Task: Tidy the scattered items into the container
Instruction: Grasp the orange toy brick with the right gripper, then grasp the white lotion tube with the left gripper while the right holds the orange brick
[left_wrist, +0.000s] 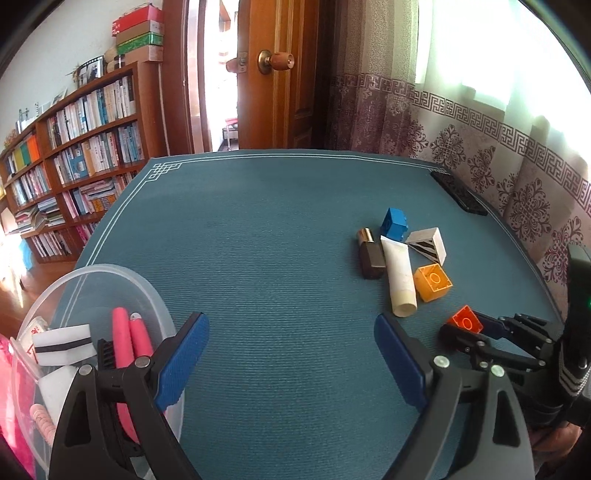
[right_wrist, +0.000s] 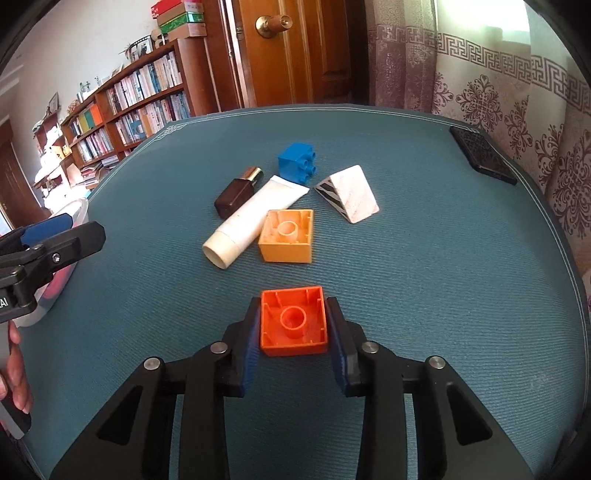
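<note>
I see my right gripper (right_wrist: 293, 325) clamped on the orange block (right_wrist: 294, 320), hollow underside up, low over the surface (right_wrist: 443, 295) just this side of the yellow block (right_wrist: 286, 236). That block is square, so no long axis. My left gripper (left_wrist: 291, 354) gapes empty beside the clear container (left_wrist: 147, 291).

You see an orange brick (right_wrist: 293, 320), a yellow brick (right_wrist: 287, 236), a blue brick (right_wrist: 295, 167), a white tube (right_wrist: 255, 218), a brown gold-capped bottle (right_wrist: 238, 192) and a black-and-white striped wedge (right_wrist: 347, 194) on the teal mat (right_wrist: 443, 277).
</note>
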